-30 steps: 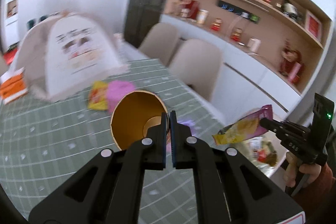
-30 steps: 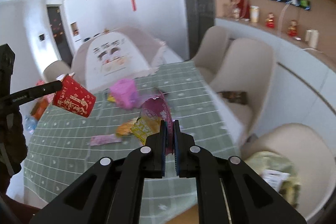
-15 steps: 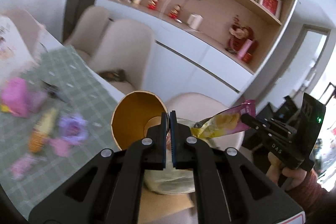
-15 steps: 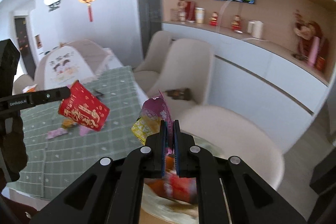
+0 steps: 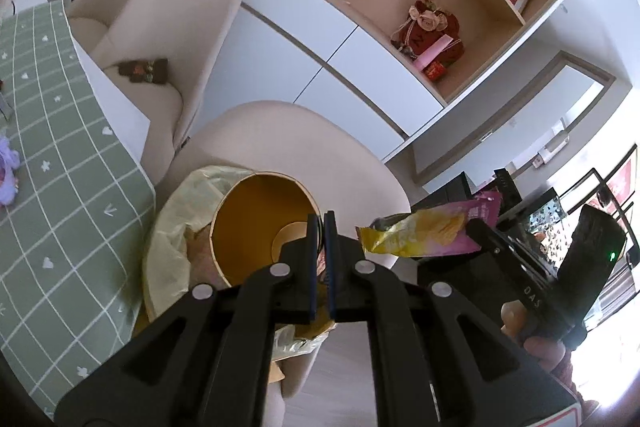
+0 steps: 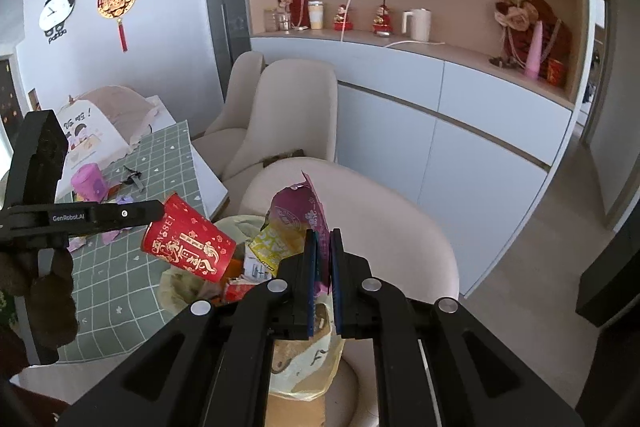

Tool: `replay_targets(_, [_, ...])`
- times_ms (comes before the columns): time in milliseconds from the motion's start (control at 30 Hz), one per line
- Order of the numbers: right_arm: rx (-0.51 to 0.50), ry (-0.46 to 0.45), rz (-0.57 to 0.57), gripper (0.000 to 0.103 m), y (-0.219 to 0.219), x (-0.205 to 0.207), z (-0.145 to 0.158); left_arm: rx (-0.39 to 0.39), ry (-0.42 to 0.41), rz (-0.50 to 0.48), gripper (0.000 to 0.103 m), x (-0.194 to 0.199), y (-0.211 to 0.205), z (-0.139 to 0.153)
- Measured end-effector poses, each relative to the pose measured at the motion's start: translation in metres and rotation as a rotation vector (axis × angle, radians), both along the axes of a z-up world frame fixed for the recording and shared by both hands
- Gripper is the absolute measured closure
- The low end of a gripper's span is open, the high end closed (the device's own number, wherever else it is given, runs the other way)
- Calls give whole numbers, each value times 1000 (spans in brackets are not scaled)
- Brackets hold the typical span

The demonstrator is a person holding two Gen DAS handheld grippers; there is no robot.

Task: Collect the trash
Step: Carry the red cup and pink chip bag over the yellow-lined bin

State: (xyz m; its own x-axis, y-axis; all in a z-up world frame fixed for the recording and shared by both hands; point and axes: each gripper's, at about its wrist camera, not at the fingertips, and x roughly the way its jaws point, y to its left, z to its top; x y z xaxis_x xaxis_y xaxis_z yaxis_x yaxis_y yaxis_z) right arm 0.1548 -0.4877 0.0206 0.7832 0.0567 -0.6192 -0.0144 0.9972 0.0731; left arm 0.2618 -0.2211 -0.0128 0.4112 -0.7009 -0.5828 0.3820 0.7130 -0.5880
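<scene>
Now both hand-held grippers hold paper cup [image 5: 256, 223] and snack wrapper [image 6: 296, 223] above trash bag [image 6: 304, 359].

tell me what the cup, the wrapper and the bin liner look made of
Cup: likely paper, glossy red print outside, matte gold inside.
Wrapper: thin plastic film, shiny and creased.
Bin liner: thin yellowish plastic, translucent and wrinkled.

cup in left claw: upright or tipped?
Tipped. The cup lies sideways in the left claw, its mouth facing that camera, over the bag.
</scene>
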Motion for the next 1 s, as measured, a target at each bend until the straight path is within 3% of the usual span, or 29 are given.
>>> replay_targets(300, [23,10,5,94,7,-1,-14,81,77,-3,100,12,-9,-28])
replay_targets(467, [24,11,9,94,14,5,-15,159,64,-10,100,13,-16,-39])
replay_targets(667, [38,3,14,94,23,8,-14,143,29,-21,85,4,-4,-25])
replay_targets(1000, [129,-23,86,94,67,26,-12,221,-16,77,81,-10,54,-8])
